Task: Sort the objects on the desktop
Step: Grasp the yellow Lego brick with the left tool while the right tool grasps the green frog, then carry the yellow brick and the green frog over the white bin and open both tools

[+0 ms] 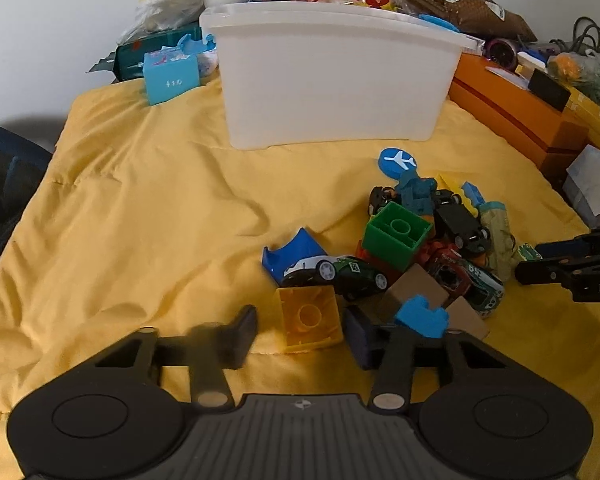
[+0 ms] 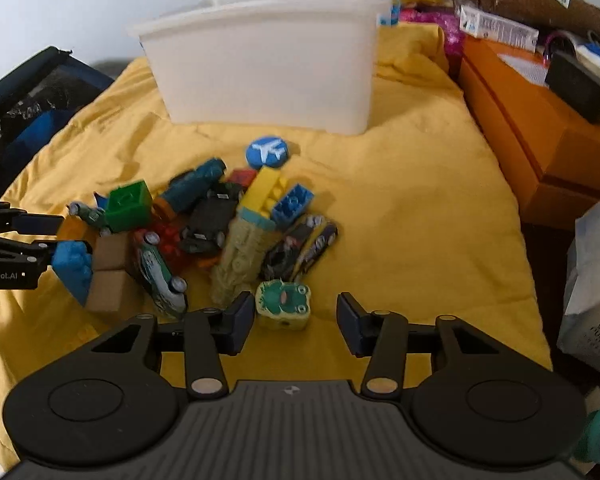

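A pile of toys lies on the yellow cloth [image 1: 140,208]: a green brick [image 1: 396,236], toy cars [image 1: 340,270], a blue airplane disc [image 1: 397,160], brown blocks [image 1: 416,290]. My left gripper [image 1: 300,330] is open, its fingers on either side of a yellow brick [image 1: 310,316]; a small blue brick [image 1: 422,316] rests on top of its right finger. My right gripper [image 2: 296,320] is open around a green frog block [image 2: 284,304]. The left gripper also shows in the right wrist view [image 2: 40,240], at the left edge. A white plastic bin [image 1: 332,80] stands behind the pile.
Orange boxes [image 1: 516,112] line the right side, with clutter on top. A light blue box [image 1: 171,76] and bags sit at the back left. A white paper bag [image 2: 592,288] stands at the right. A dark chair [image 2: 28,112] is at the left.
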Demonstrator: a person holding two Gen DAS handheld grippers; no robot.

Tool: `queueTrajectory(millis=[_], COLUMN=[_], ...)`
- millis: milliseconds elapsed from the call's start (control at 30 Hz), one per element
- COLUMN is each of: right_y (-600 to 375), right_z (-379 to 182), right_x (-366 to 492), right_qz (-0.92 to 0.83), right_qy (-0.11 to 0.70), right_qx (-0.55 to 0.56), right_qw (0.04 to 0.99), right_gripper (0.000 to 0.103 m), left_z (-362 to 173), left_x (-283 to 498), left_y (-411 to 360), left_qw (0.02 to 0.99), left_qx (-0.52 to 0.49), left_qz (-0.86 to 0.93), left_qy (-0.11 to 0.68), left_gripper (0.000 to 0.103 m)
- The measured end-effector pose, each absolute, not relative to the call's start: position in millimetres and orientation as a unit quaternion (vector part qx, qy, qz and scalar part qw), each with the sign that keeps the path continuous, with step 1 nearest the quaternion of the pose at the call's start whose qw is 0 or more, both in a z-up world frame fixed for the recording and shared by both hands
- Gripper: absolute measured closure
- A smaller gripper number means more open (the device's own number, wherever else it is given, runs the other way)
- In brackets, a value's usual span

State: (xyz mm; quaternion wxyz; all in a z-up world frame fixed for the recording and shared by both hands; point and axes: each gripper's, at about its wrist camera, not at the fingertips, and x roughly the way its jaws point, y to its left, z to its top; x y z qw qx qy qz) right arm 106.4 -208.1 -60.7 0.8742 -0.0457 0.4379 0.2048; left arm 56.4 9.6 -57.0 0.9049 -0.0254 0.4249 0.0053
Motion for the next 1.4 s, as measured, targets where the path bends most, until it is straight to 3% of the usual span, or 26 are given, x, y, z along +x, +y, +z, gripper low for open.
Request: queueTrajectory(millis=[100,367,833,1133,1400], right_y=[-207.2,-213.2,-188.6,-178.4,-177.4], right_z=[-62.7,-46.9,60.9,100.4,109.4], right_x=[107.4,99.8,143.6,206.6,249.1], right_qz=[0.215,0.225,0.258,0.254,0.245], right_qy=[0.441,0.416,0.292,0.282,0.330], right_qx=[-0.044,-0.041,-0.011,-0.004,0.017], right_qw=[0.871,0.880,0.921,0.925,0.911], right_gripper=[0.069,0.069,0.069,0.069,0.069], left_z=[-56.8,-30.5,82.1,116.4,117.0], left_x=[54.5,41.5,101.7,169.2,215.7], left_y=[7.0,18.1,32.2,37.4,46.1], left_qw=[0.908,0.918,0.953,0.950,0.928], left_qx=[-0.016,-0.025,-0.058,-0.045,-0.063], left_qz=[-0.007,-0.002,-0.007,-0.006,-0.006], left_qy=[0.420,0.395,0.297,0.310,0.367], left_gripper=[0.063,0.063,0.063,0.063,0.063])
